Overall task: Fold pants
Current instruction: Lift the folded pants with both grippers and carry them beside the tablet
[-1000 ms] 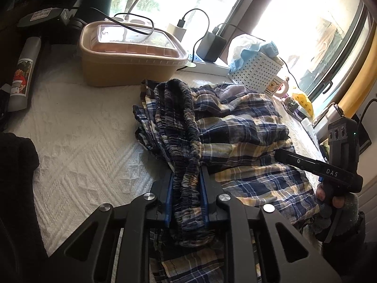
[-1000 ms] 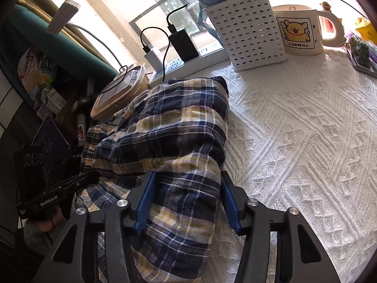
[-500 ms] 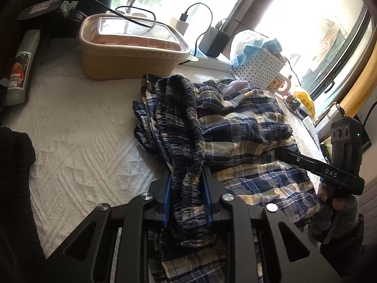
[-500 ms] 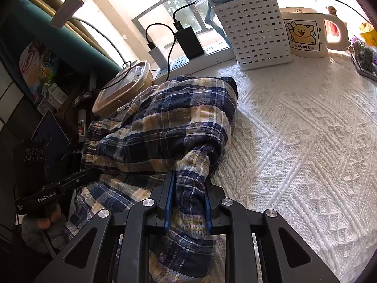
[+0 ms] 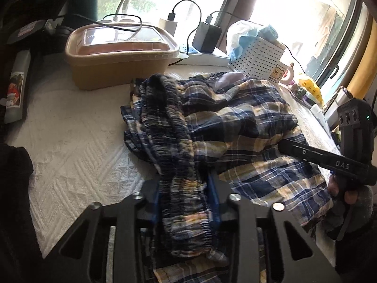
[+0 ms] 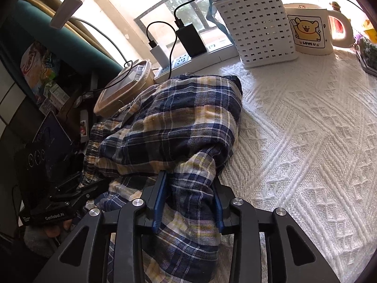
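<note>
Blue, yellow and white plaid pants (image 5: pixel 235 127) lie bunched on a white textured cloth (image 5: pixel 77 155). My left gripper (image 5: pixel 185 188) is shut on the gathered elastic waistband (image 5: pixel 169 122). My right gripper (image 6: pixel 188 193) is shut on a fold of the pants' leg fabric (image 6: pixel 179 127) at their near right edge. The right gripper also shows at the right of the left wrist view (image 5: pixel 329 162), and the left gripper at the lower left of the right wrist view (image 6: pixel 66 200).
A tan lidded tub (image 5: pixel 117 54) stands behind the pants. A white perforated basket (image 6: pixel 254 21) and a bear mug (image 6: pixel 311 30) stand at the back. A power strip with chargers (image 6: pixel 188 56) lies along the window sill. White cloth (image 6: pixel 306 141) stretches right of the pants.
My right gripper closed from wide open onto the leg fabric. The left gripper stayed shut on the waistband and both views shifted slightly.
</note>
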Available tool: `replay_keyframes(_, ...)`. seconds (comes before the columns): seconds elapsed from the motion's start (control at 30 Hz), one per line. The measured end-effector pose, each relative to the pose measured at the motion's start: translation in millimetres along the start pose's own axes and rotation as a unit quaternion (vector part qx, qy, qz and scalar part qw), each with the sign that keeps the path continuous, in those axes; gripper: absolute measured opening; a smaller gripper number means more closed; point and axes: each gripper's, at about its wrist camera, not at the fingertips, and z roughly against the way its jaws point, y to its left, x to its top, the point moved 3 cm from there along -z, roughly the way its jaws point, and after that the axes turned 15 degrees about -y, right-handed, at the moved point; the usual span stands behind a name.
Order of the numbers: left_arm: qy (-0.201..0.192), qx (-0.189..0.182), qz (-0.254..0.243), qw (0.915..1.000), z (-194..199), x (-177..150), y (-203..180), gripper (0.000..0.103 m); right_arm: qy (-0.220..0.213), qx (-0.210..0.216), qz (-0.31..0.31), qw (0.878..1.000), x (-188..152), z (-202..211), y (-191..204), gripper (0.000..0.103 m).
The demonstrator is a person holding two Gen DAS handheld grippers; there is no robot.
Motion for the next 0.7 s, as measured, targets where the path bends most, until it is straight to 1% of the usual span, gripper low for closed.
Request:
replay_keyframes(0.03,-0.001,-0.006,0.007,1.0000,2.6,0.0,2.7,0.020,-0.001,-0.001,0.004,1.000,-0.2,0.5,1.1,0.023)
replay_keyframes(0.13,-0.008,-0.009,-0.011,0.9999,12.1,-0.8,-5.0,0.016,-0.012,-0.004,0.023,1.000,0.1,4.5,8.1,0.013)
replay_keyframes(0.2,-0.020,-0.011,-0.016,0.9996,20.4,2.3,-11.7,0.016,-0.029,-0.018,0.053,0.998,2.0,11.7,18.8,0.009)
replay_keyframes(0.27,-0.030,-0.017,-0.012,0.9993,29.8,6.1,-14.6,0.016,-0.043,-0.026,0.073,0.996,6.1,20.9,29.2,0.008)
replay_keyframes(0.47,-0.069,-0.038,-0.007,0.9969,65.8,23.5,-20.8,0.016,-0.080,-0.024,0.108,0.991,21.7,54.9,57.8,0.008)
replay_keyframes(0.7,-0.130,-0.054,-0.010,0.9900,119.3,45.6,-26.6,0.016,-0.130,-0.016,0.151,0.980,44.4,100.5,103.5,0.008)
